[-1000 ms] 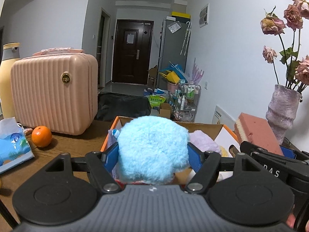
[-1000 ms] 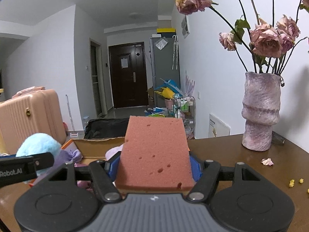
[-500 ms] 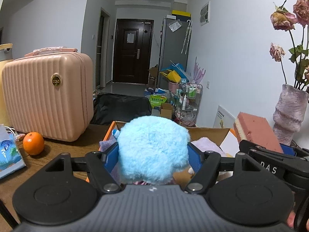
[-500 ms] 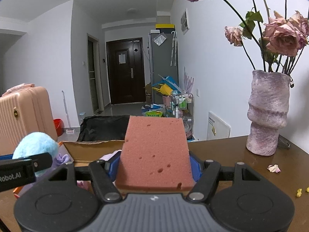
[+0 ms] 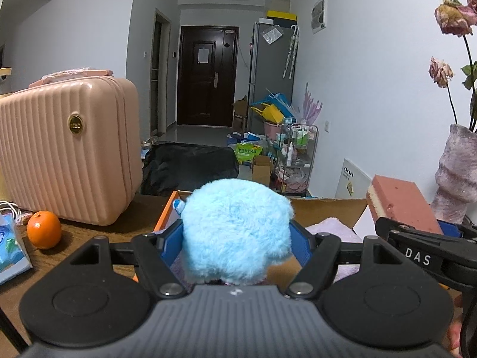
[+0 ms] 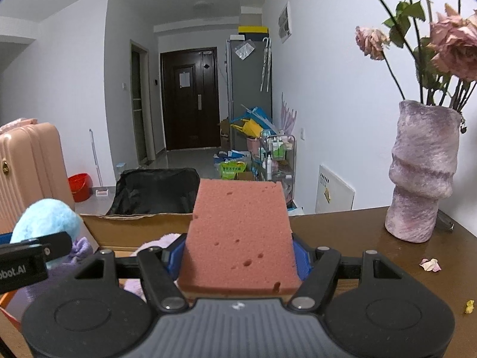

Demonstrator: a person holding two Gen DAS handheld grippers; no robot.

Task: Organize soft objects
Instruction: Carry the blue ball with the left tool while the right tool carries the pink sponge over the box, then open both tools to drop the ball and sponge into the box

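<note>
My left claw (image 5: 237, 243) is clamped on a fluffy blue plush ball (image 5: 237, 232), both blue pads pressed into its sides. My right claw (image 6: 238, 256) grips a pink sponge (image 6: 240, 235) the same way, sponge lying flat between the pads, yellowish layer underneath.

Both claws hang over an open cardboard box (image 5: 328, 208) on the brown surface (image 6: 357, 232). Ball is above the box's left part, sponge above its right part. Box sits just below and ahead of each claw. Inside, under the claws: a pale purple cloth (image 5: 331, 226) and another purple plush thing (image 6: 79, 246), partly hidden.

In the left view the right claw shows at far right, sponge (image 5: 402, 205) in it. In the right view the left claw shows at far left with the ball (image 6: 44, 220).

Left of my left claw: an orange (image 5: 44, 229), a pink suitcase (image 5: 68, 155) behind it, a blue tissue pack (image 5: 10, 247) at the edge. Right of my right claw: a purple vase (image 6: 423, 173) with dried roses (image 6: 453, 44), fallen petals (image 6: 429, 264) near it on the surface.
</note>
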